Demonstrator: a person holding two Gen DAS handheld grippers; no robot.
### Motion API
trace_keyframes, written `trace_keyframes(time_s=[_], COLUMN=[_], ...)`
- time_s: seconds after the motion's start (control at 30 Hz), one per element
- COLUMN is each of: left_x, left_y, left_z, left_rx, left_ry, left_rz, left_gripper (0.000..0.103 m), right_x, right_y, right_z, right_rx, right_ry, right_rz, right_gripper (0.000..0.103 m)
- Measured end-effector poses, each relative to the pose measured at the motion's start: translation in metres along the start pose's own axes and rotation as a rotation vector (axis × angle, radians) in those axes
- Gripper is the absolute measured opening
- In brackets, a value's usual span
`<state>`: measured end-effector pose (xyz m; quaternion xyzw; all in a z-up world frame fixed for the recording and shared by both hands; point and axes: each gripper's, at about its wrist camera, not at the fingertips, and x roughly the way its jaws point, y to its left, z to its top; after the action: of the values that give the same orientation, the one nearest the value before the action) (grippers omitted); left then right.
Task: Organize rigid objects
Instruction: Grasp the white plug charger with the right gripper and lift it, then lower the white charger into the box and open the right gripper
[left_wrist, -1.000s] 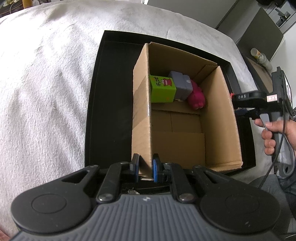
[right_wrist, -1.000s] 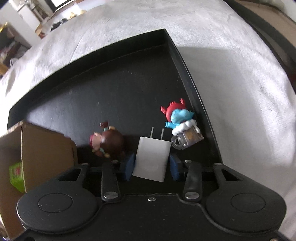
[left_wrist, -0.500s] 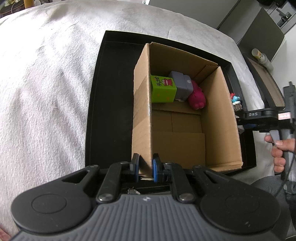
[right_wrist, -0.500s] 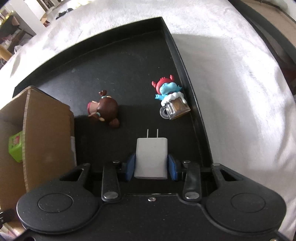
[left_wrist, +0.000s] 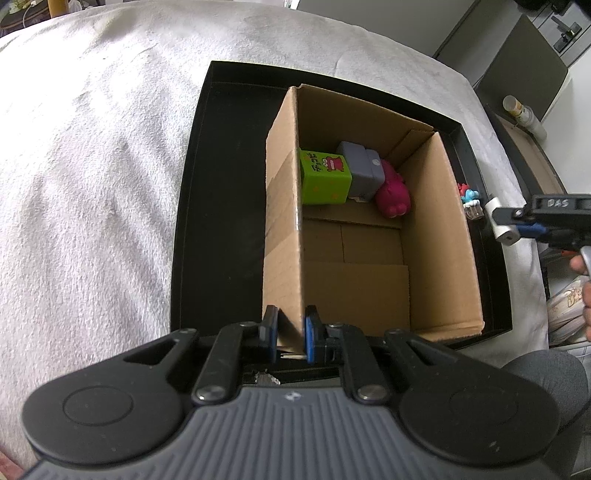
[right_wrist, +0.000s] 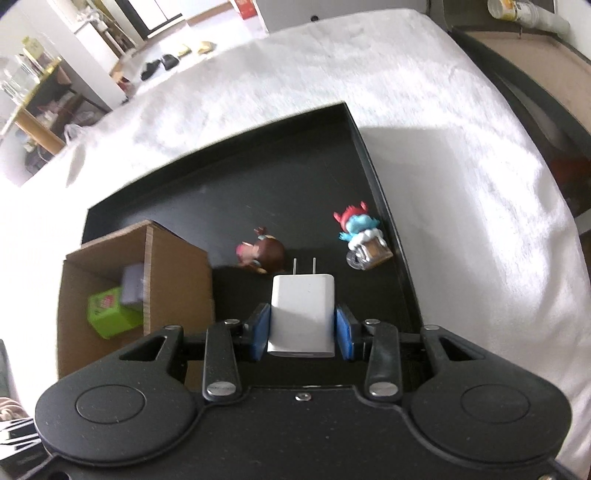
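Observation:
My left gripper (left_wrist: 290, 338) is shut on the near left wall of an open cardboard box (left_wrist: 284, 229) that stands in a black tray (left_wrist: 192, 206). At the box's far end lie a green cube (left_wrist: 325, 177), a grey block (left_wrist: 362, 168) and a magenta toy (left_wrist: 393, 192). My right gripper (right_wrist: 302, 330) is shut on a white wall charger (right_wrist: 302, 314), prongs pointing away, held above the tray (right_wrist: 221, 181) right of the box (right_wrist: 173, 273). On the tray floor beyond it lie a brown figurine (right_wrist: 267, 253) and a blue figurine with a mug (right_wrist: 364, 238). The left wrist view shows the charger (left_wrist: 500, 221) beyond the box's right wall.
The tray rests on a white fleecy cloth (left_wrist: 92, 184) (right_wrist: 461, 166). A person's hand (left_wrist: 581, 266) holds the right gripper's handle at the right edge. Dark furniture with a bottle (left_wrist: 524, 112) stands past the cloth's far right. Chairs and shelves (right_wrist: 40, 103) fill the room behind.
My right gripper has risen and drawn back with the charger in it, so both figurines and the box now lie farther below. The left gripper has kept its hold on the box wall.

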<state>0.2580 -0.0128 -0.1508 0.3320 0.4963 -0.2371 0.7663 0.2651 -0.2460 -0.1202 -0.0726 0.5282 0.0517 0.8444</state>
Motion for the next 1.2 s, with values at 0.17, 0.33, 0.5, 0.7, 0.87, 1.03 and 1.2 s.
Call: trace_keyframes(time_s=[0.17,0.33,0.5,0.7,0.87,1.03,1.2], left_x=[-0.001,-0.001,0.0,0.002,0.001,0.002,0.002], left_y=[0.0,-0.001,0.0,0.0,0.001,0.001,0.002], left_z=[0.0,0.001,0.001,0.0,-0.001,-0.001,-0.001], left_rx=[-0.002,-0.004,-0.004,-0.005,-0.007,-0.007,-0.003], left_ry=[-0.002,-0.008,-0.01,-0.012,-0.015,-0.017,-0.018], left_rz=[-0.003,-0.013,-0.022,-0.029,-0.031,-0.033,-0.035], left_gripper=[0.013,0.014,0.014,0.014,0.014,0.014,0.014], right_x=[-0.015,-0.03,-0.039,-0.045,-0.04,-0.028,-0.014], right_y=[0.011,0.026,0.045,0.073,0.097,0.12,0.14], right_z=[0.005,0.012,0.013,0.012,0.004,-0.006,-0.017], right_rx=[0.002,-0.02,-0.041,-0.078,-0.102,-0.129,-0.15], right_ry=[-0.038,-0.072,-0.093,-0.097,-0.081,-0.052,-0.025], right_rz=[0.049,0.087,0.125,0.159,0.187,0.199,0.201], right_gripper=[0.037,0.037,0.037,0.037,0.037,0.037,0.037])
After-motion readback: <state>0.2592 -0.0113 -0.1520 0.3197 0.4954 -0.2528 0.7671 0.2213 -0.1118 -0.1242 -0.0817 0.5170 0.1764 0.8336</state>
